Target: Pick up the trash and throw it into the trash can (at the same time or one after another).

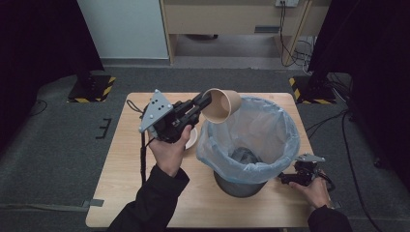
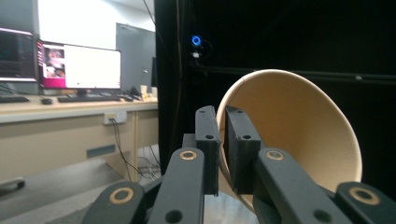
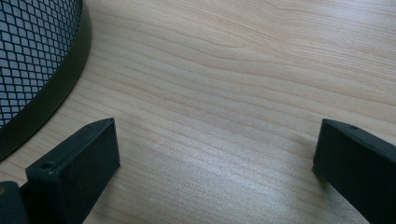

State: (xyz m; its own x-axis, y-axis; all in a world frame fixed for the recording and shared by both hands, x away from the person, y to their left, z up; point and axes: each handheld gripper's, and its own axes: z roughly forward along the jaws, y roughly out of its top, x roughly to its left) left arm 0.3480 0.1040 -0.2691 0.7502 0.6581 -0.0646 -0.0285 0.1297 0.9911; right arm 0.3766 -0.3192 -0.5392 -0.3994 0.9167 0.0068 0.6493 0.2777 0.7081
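Wooden table (image 1: 121, 193); left jaws clamp paper cup (image 1: 222, 105); right jaws spread; grey carpet (image 1: 48, 145).

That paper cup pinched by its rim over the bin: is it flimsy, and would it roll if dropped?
The paper cup is probably light: the left gripper holds it by one wall. That thin wall likely dents easily. Being round and tapered, it would probably roll in a curve on the table.

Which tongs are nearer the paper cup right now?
Left. The left tongs are shut on the paper cup's wall above the bin rim; the right tongs rest open on the table beside the bin's base.
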